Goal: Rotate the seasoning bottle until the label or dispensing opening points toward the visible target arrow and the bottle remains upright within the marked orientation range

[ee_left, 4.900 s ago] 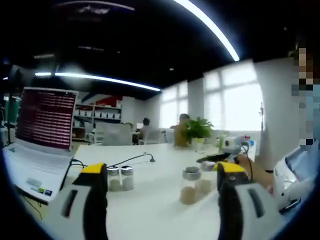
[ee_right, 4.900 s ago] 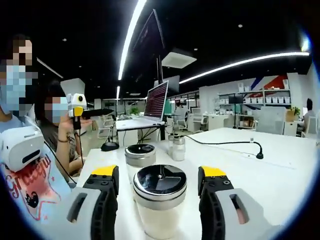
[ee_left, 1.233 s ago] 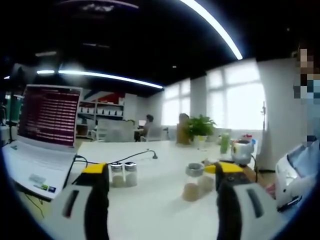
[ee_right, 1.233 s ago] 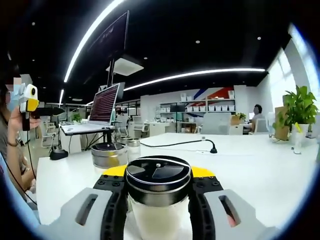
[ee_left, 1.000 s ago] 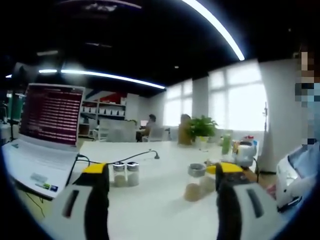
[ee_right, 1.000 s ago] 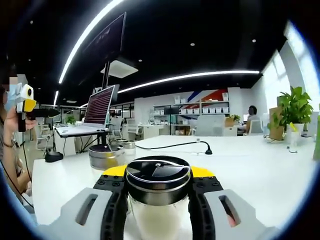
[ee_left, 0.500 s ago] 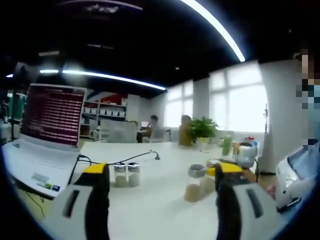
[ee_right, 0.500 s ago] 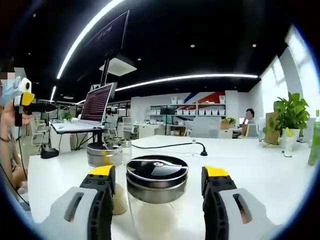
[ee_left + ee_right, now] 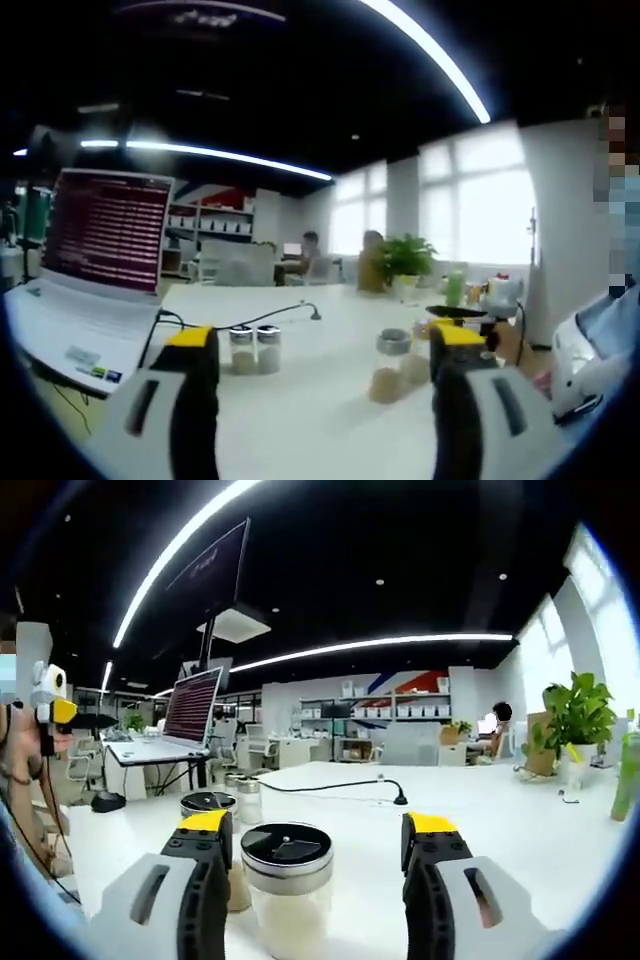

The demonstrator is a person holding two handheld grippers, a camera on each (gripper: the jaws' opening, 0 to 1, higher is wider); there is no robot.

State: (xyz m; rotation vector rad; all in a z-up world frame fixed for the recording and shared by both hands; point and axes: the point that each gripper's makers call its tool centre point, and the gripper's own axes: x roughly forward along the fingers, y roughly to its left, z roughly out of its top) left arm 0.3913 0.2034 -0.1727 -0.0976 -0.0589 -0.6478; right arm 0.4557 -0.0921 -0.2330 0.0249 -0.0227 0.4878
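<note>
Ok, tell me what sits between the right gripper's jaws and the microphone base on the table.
In the right gripper view, the seasoning bottle with a dark lid stands upright between the open jaws of the right gripper; beyond it, bare white table reaches the microphone base.

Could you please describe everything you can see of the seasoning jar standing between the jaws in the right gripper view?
The seasoning jar is a clear, glass-looking cylinder holding a pale, whitish powder, capped by a round dark lid with a shiny metal band. It stands upright on the white table, between the open jaws of the right tool, which do not touch it. A second, similar jar stands just behind it to the left. No label or arrow can be made out.
</note>
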